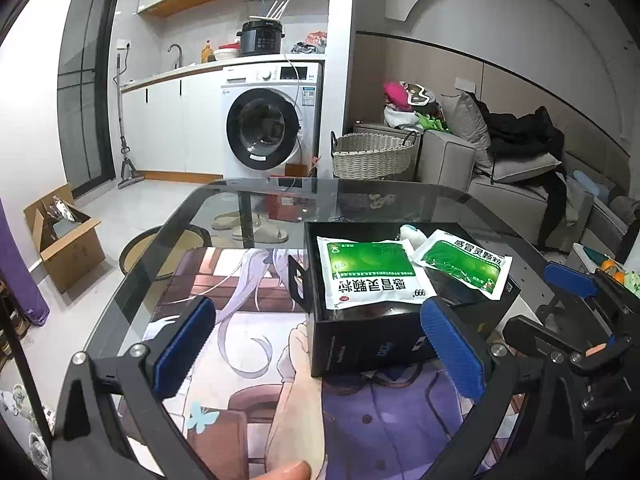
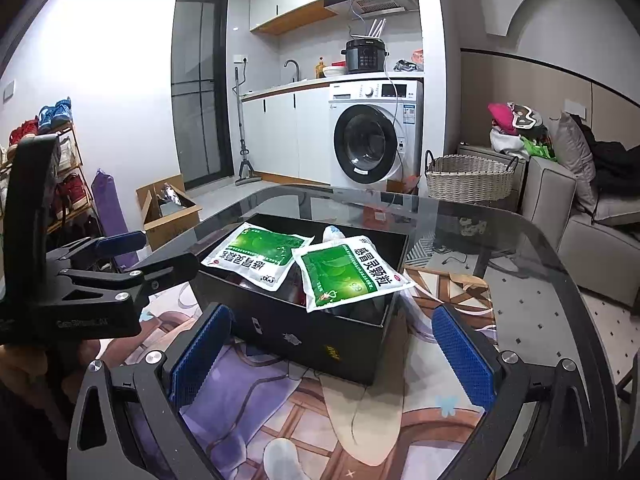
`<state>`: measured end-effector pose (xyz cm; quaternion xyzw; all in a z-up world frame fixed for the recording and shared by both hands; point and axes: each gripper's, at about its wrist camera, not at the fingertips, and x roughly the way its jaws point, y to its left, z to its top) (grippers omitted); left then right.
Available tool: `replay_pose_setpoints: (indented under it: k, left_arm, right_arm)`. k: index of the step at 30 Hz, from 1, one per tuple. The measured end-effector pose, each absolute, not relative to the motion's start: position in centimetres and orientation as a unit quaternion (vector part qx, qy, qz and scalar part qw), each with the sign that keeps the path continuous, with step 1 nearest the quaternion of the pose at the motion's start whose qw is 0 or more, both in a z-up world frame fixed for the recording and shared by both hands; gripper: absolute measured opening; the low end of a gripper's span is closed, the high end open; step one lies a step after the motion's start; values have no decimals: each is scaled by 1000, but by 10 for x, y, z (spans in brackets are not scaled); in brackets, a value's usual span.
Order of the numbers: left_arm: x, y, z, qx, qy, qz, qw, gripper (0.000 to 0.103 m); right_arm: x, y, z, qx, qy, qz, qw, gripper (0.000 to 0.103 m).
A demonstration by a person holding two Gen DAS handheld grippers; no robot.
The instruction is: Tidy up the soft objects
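Our left gripper [image 1: 320, 344] spread wide, empty; our right gripper [image 2: 332, 356] likewise. Black box [image 2: 320, 332] at 12 o'clock on printed mat [image 2: 280, 396]. Two green sachets [image 2: 256, 256] [image 2: 348, 276] overlapping atop box, on glass table [image 2: 520, 240].

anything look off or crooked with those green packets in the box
Yes. The right green packet lies askew, one corner jutting past the black box rim rather than sitting inside. The left green packet also rests on top, propped on the contents. Nothing looks spilled or torn. Both grippers are open and empty.
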<state>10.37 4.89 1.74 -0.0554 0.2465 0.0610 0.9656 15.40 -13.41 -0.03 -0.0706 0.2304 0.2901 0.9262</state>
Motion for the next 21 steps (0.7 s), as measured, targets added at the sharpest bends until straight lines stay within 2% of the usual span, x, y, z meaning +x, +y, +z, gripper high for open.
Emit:
replay_pose_setpoints:
  k: [21]
  left_arm:
    - [110,36,6,-47,253,57,965,103]
  right_arm:
    - [160,-129,-4,-68,225,283,930,102]
